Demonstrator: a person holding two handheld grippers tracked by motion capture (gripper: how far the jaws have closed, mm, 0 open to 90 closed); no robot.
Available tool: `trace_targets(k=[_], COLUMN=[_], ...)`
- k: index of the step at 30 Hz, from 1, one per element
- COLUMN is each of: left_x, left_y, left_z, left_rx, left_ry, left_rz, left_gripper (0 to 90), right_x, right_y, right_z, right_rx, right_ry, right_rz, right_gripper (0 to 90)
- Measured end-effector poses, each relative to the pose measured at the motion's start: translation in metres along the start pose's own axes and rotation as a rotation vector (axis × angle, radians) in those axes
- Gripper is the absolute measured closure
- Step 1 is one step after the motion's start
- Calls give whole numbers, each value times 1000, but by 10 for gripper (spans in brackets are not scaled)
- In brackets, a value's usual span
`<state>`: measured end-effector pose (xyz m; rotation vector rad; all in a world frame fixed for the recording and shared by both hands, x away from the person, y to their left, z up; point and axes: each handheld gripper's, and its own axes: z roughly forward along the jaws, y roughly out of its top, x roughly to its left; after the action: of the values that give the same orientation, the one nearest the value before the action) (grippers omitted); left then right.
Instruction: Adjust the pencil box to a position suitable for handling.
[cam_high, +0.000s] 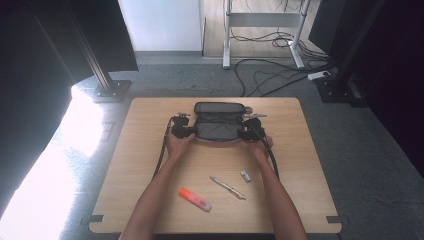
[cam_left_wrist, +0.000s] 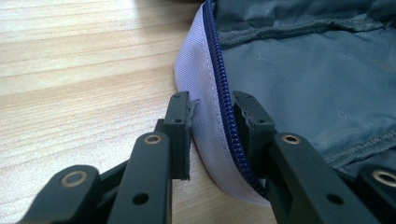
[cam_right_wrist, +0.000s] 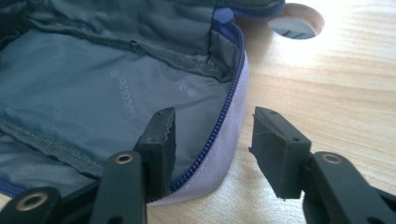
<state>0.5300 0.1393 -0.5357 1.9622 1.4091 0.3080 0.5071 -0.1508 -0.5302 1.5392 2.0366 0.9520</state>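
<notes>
A dark pencil case (cam_high: 218, 122) lies unzipped and spread flat at the far middle of the wooden table (cam_high: 150, 150). My left gripper (cam_high: 181, 131) is at its left end. In the left gripper view the two jaws (cam_left_wrist: 212, 105) pinch the case's lilac rim and blue zipper (cam_left_wrist: 219, 79) between them. At the case's right end is my right gripper (cam_high: 248, 131). Its jaws (cam_right_wrist: 215, 126) straddle the rim (cam_right_wrist: 233, 112), one finger (cam_right_wrist: 159, 135) over the grey lining (cam_right_wrist: 93, 88), the other finger (cam_right_wrist: 278, 144) standing off the fabric above the wood.
Near the front of the table lie an orange highlighter (cam_high: 195, 199), a silver pen (cam_high: 227, 187) and a small white eraser-like piece (cam_high: 245, 175). Both forearms reach in from the bottom. Black frame posts (cam_high: 107, 80) and floor cables (cam_high: 270, 75) stand beyond the table.
</notes>
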Motion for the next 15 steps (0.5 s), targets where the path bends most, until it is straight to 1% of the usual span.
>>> trace_targets(k=[4, 5, 6, 8, 9, 11, 12, 13, 14, 15], left_x=[0, 0, -1, -1, 0, 0, 0, 0, 0, 0], left_y=[0, 0, 0, 0, 0, 0, 0, 0, 0, 0], left_z=[0, 0, 0, 0, 0, 0, 0, 0, 0, 0], left_rx=[-1, -1, -1, -1, -1, -1, 0, 0, 0, 0], left_ry=[-2, -2, -2, -2, -4, -5, -9, -9, -13, -13], left_rz=[1, 1, 3, 4, 4, 3, 3, 3, 1, 1], left_gripper=[696, 698, 698, 700, 701, 709, 714, 718, 723, 728], right_x=[1, 2, 1, 0, 0, 0, 1, 1, 0, 0], right_y=[-1, -2, -3, -4, -4, -4, -4, -4, -3, -3], right_z=[3, 5, 7, 9, 10, 10, 9, 9, 8, 8], right_rx=[7, 17, 21, 22, 19, 18, 19, 19, 23, 23], right_ry=[-1, -14, -17, -9, -13, -17, -27, -27, -36, -36], right_rz=[-6, -4, -4, 17, 21, 20, 11, 11, 9, 9], right_gripper=[542, 570, 589, 609, 629, 642, 683, 683, 719, 719])
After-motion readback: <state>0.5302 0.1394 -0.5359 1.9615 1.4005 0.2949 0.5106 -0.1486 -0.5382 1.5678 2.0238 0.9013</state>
